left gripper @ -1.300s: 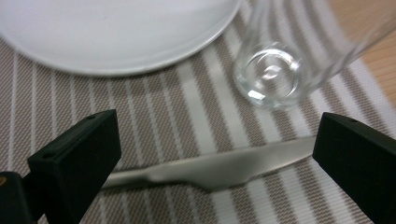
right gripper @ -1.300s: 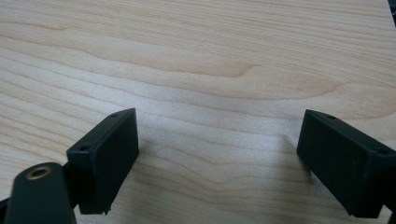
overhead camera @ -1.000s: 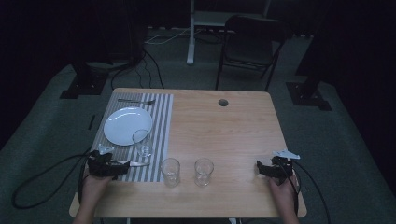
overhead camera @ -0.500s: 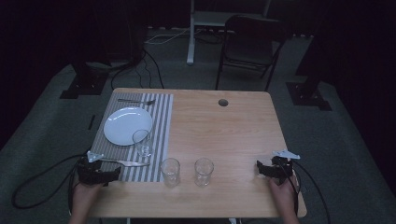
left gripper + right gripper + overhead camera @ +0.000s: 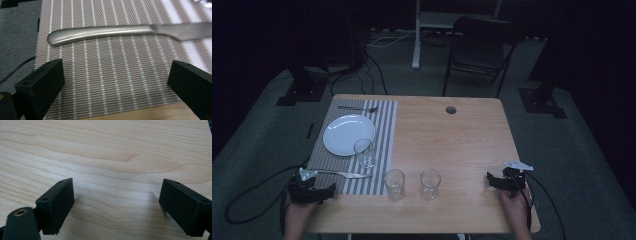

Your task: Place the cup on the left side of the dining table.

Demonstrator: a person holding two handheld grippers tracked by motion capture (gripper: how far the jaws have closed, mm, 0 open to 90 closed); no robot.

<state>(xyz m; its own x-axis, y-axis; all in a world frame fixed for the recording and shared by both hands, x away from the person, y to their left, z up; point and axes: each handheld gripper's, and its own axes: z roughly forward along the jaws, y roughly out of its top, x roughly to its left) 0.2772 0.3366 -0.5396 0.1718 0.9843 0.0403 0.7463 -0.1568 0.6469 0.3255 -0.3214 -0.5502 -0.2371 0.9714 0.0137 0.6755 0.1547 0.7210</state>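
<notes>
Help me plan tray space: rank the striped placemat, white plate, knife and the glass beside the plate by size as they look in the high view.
1. Striped placemat, clearly largest.
2. White plate.
3. Knife, about as long as the plate is wide but far thinner.
4. Glass, smallest.

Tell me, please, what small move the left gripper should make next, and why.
Probably ease the left gripper forward over the knife handle. Its jaws stand wide open and empty, and the knife lies flat on the striped placemat just ahead of them.
</notes>
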